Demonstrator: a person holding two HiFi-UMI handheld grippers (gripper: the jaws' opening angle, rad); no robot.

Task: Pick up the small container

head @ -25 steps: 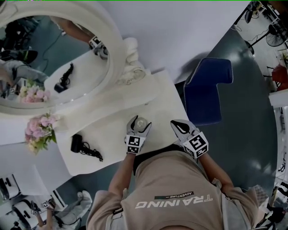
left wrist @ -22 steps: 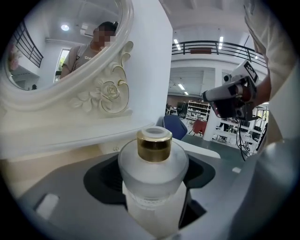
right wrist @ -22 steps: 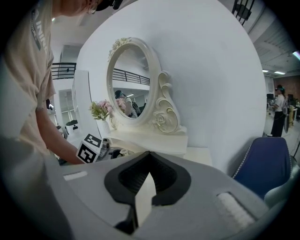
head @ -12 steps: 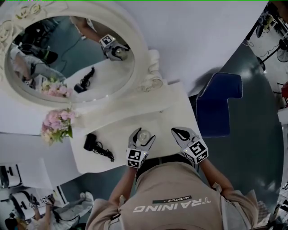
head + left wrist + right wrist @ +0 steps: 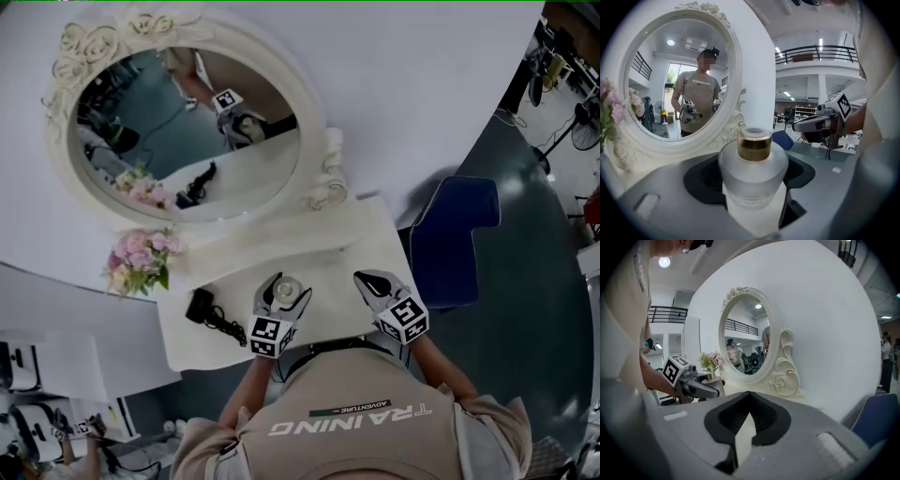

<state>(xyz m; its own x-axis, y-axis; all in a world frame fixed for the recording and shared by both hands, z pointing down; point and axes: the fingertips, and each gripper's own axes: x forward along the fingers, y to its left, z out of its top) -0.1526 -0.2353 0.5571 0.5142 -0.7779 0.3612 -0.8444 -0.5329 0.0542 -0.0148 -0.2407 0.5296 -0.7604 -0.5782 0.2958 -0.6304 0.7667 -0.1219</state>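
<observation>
Left tongs point(image 5: 281, 298) pinching the bottle point(image 5: 753, 169): frosted glass, gold collar point(image 5: 754, 144), upright, jaws pressed on its round body from both sides. Bottle sits over the near edge of the table point(image 5: 361, 234), about centre, just ahead of me. Cannot tell whether its base touches the top or is clear of it.

Right tongs point(image 5: 367, 280) empty, tips pressed together. Held over the table's near right part, beside the left tongs but well apart from the bottle.

Oval mirror point(image 5: 178, 122) in a rose-carved white frame stands at the back of the table. It reflects me and the left tongs with the bottle.

Pink flowers point(image 5: 139, 262) at back left, by the mirror's foot.

Black gadget point(image 5: 208, 312) with a cord lies left of the left tongs, not touching them.

Blue chair point(image 5: 455, 234) to the right of the table.
</observation>
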